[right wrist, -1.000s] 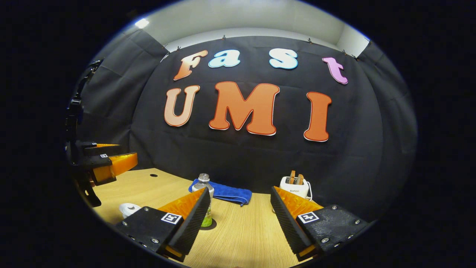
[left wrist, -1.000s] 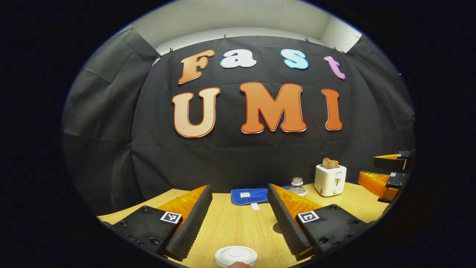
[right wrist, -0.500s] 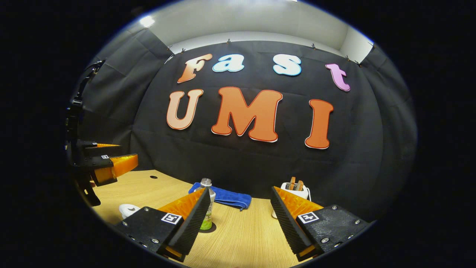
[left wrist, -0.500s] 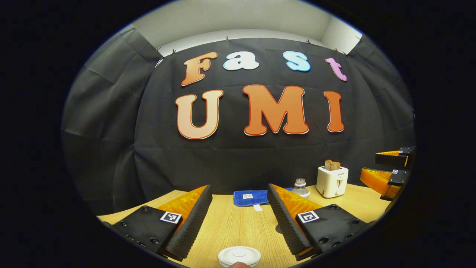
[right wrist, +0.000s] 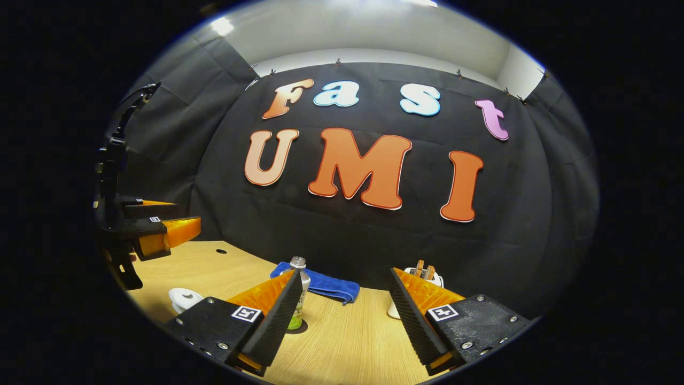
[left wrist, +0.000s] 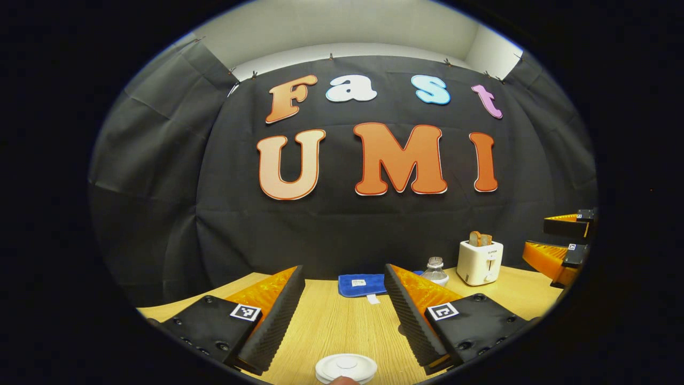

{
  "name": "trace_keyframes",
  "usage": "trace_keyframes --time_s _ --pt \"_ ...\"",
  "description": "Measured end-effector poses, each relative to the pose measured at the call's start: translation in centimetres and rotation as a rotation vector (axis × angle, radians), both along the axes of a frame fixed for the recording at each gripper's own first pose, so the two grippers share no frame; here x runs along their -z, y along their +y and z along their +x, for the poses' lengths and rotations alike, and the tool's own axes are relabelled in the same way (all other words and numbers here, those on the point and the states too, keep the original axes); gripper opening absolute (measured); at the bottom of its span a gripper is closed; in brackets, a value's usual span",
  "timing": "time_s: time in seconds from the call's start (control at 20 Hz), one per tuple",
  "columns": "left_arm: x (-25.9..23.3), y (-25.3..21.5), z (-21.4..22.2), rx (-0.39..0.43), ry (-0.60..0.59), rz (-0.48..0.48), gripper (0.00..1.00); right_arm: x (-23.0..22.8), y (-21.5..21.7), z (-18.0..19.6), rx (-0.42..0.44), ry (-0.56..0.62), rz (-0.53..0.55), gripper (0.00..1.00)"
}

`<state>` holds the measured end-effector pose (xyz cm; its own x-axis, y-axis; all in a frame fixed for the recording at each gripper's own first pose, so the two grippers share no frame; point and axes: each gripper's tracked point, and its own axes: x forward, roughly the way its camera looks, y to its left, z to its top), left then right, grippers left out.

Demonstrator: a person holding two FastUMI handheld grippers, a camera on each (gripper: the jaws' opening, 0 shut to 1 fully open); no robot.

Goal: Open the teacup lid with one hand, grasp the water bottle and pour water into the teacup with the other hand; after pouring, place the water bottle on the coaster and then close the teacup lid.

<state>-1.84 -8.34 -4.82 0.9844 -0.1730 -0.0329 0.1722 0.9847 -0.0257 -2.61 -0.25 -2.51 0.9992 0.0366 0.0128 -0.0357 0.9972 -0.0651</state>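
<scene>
One water bottle, one lidded teacup — both tongs agape.

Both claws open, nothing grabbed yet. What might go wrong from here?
1. The teacup lid sits at the near edge of the left gripper view, under the left claw; a blind descent could miss its knob.
2. The water bottle stands half hidden behind a right claw finger; closing in could tip it.

I see a matt wood-grain table, a soft blue cloth at twelve o'clock, a clear glossy plastic water bottle, and a smooth white teacup lid.
</scene>
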Motion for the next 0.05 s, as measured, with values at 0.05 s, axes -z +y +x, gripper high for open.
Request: trace_keyframes --time_s 0.05 --pt "-0.04 0.19 -0.04 -0.002 0.002 -0.001 0.98 -0.08 -0.07 -0.06 0.001 -0.001 0.001 0.98"
